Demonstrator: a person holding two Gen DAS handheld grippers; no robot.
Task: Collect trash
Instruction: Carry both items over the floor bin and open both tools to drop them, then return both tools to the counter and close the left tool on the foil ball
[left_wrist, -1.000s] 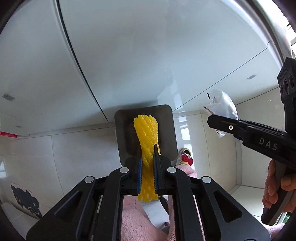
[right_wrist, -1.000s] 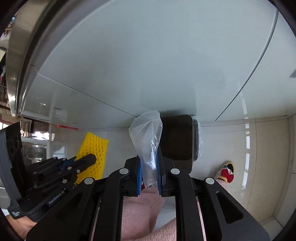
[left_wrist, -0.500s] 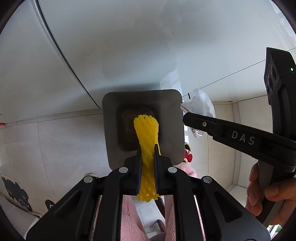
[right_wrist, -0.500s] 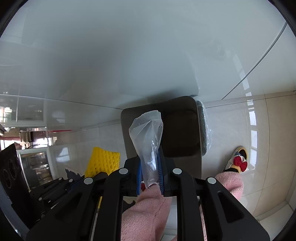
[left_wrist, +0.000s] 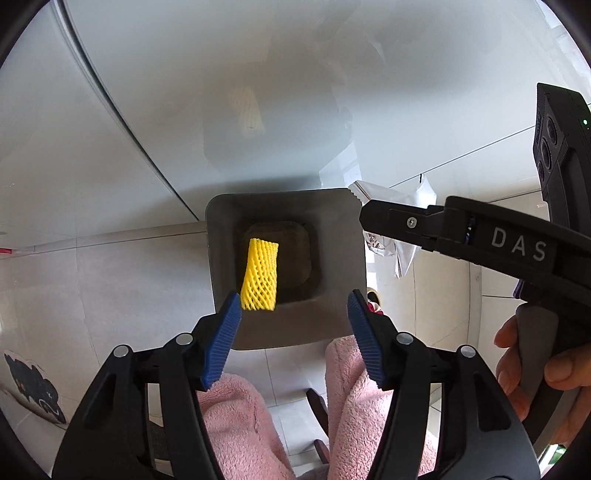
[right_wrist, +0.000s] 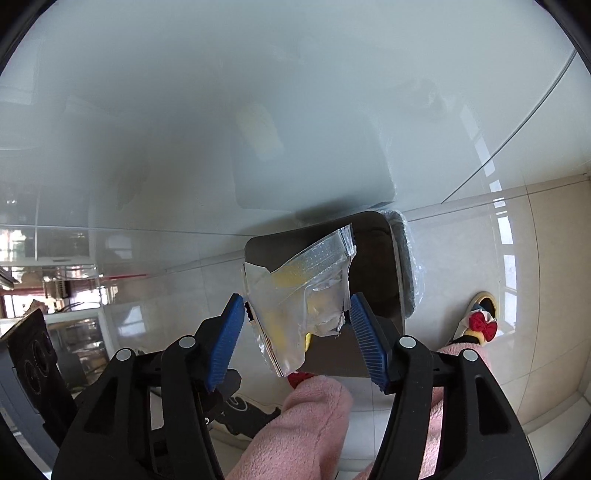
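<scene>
Both grippers point down over the grey bin (left_wrist: 334, 258). The left gripper (left_wrist: 293, 317) has just opened its jaws; the yellow foam net (left_wrist: 259, 275) lies loose inside the bin. The right gripper (right_wrist: 297, 319) has just been opening too, its 2 blue pads (right_wrist: 365, 338) apart, with the clear plastic wrapper (right_wrist: 303, 295) loose between them above the bin.

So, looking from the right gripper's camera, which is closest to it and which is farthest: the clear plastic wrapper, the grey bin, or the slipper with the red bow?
1. Clear crinkly plastic wrapper: between the right gripper's open fingers.
2. Square grey metal bin: just beyond, underneath the wrapper.
3. Slipper with the red bow: farthest, on the floor at right.
</scene>
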